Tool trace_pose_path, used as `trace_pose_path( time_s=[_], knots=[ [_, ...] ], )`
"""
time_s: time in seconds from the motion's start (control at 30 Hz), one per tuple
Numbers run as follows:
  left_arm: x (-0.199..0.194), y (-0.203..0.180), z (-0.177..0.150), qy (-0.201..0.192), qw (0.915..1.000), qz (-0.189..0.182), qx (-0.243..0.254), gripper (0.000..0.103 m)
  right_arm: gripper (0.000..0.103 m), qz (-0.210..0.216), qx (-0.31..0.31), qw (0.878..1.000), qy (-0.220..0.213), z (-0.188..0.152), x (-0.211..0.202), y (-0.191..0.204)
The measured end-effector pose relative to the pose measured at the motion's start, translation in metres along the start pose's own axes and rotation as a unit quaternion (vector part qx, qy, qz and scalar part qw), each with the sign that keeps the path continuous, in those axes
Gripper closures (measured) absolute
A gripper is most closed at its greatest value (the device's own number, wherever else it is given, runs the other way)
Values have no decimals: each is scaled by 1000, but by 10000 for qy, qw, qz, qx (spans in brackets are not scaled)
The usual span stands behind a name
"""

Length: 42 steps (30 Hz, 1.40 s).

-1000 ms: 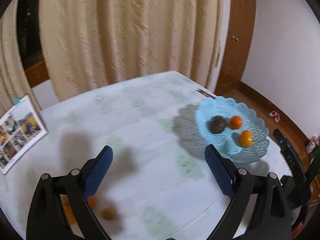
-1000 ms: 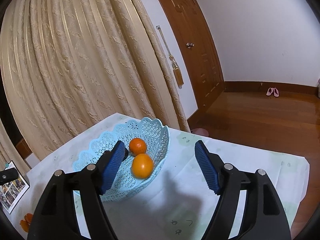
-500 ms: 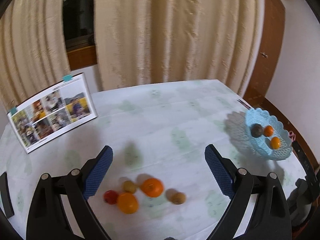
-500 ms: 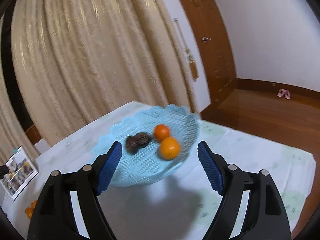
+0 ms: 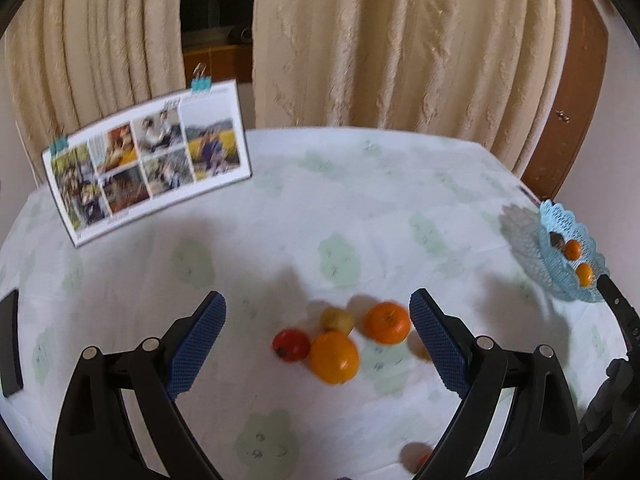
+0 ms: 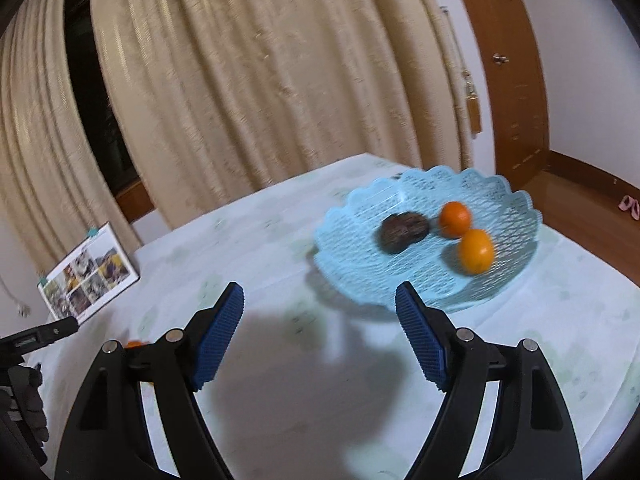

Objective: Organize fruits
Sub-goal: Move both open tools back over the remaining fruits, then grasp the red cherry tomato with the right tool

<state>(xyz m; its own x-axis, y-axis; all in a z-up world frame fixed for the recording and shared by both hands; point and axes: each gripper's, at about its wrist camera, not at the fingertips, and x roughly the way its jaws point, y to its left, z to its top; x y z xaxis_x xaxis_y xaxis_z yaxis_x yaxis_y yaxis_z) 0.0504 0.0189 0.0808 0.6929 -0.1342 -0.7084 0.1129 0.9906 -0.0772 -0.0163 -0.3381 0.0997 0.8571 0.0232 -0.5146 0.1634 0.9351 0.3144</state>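
My left gripper [image 5: 318, 344] is open and empty above a cluster of loose fruit on the table: a large orange [image 5: 334, 357], a second orange [image 5: 386, 322], a red fruit [image 5: 291, 345] and a small yellow-green fruit [image 5: 337, 319]. Another small fruit [image 5: 420, 350] is partly hidden behind my right finger. The light blue lattice basket [image 6: 496, 200] holds a dark brown fruit [image 6: 403, 229] and two oranges [image 6: 454, 219] [image 6: 475, 250]. It also shows at the far right in the left wrist view [image 5: 560, 224]. My right gripper [image 6: 320, 340] is open and empty, short of the basket.
A photo calendar [image 5: 148, 160] stands at the table's back left. A dark flat object [image 5: 10, 344] lies at the left edge. Another reddish fruit [image 5: 418, 456] shows at the bottom. Cream curtains [image 5: 400, 40] hang behind the table, a wooden door [image 6: 516, 60] at right.
My left gripper has swung left from the basket to above the loose fruit. The right gripper has backed off and risen, now looking down into the basket. Both stay open.
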Motion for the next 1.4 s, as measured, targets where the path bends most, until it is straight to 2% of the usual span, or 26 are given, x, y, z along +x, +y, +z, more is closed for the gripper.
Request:
trace_pose_path(
  time_s=[0.17, 0.37, 0.5, 0.63, 0.77, 0.9, 0.97, 1.1, 1.17, 1.23, 1.3, 1.4],
  knots=[
    [10, 9, -21, 203, 9998, 24, -72, 12, 23, 270, -138, 9990, 317, -9, 7, 18],
    [15, 26, -30, 284, 9992, 25, -296, 12, 23, 924, -577, 9895, 951, -32, 8, 55],
    [13, 33, -30, 229, 9991, 66, -347, 12, 23, 1516, -900, 9734, 1464, -50, 7, 86],
    [11, 40, -31, 196, 9989, 91, -417, 12, 23, 2001, -1343, 9513, 1920, -73, 2, 119],
    [10, 50, -32, 192, 9983, 137, -533, 12, 23, 2243, -1764, 9346, 2124, -89, -4, 143],
    [9, 57, -33, 189, 9977, 162, -631, 12, 24, 2286, -2040, 9248, 2253, -100, -6, 156],
    [9, 59, -34, 177, 9976, 186, -642, 12, 27, 2277, -2130, 9206, 2352, -105, -5, 163],
    [10, 62, -34, 165, 9975, 216, -653, 12, 50, 2236, -2291, 9120, 2563, -114, 0, 169],
    [10, 64, -35, 164, 9974, 228, -659, 12, 55, 2194, -2404, 9112, 2527, -116, 1, 173],
    [10, 65, -36, 170, 9973, 230, -669, 12, 70, 2178, -2471, 9098, 2527, -118, 2, 175],
    [10, 65, -36, 170, 9974, 233, -667, 12, 75, 2151, -2459, 9108, 2524, -118, 3, 174],
    [9, 64, -37, 167, 9976, 225, -640, 12, 75, 2085, -2344, 9162, 2495, -114, 4, 167]
  ],
)
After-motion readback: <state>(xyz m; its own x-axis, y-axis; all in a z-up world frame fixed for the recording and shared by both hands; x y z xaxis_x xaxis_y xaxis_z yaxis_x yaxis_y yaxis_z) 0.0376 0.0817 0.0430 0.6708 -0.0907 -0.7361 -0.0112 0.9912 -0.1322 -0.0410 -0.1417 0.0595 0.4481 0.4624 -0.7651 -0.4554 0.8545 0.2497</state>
